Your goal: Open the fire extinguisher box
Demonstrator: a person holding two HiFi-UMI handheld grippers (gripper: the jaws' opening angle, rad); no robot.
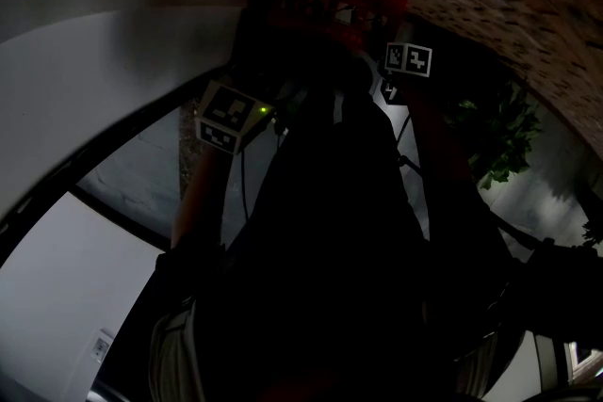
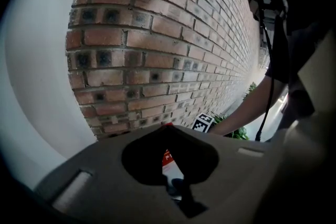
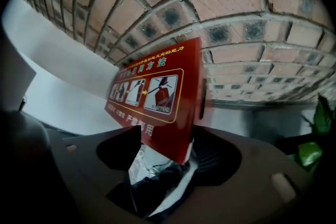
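Right gripper [image 3: 164, 162] spread wide around lower corner of fire extinguisher box [image 3: 157, 89], at twelve o'clock. Left gripper [image 2: 173, 176] closed. Risk: slipping off thin edge through shallow bite.

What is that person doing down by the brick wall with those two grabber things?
A person is working on a red fire extinguisher box that stands against a brick wall. The right gripper points down at it with its fingers wide apart. The box's lower corner sits between them, not clamped as far as I can tell. The left gripper is held close by, its fingers shut on nothing. Whether the box is open yet I cannot tell.
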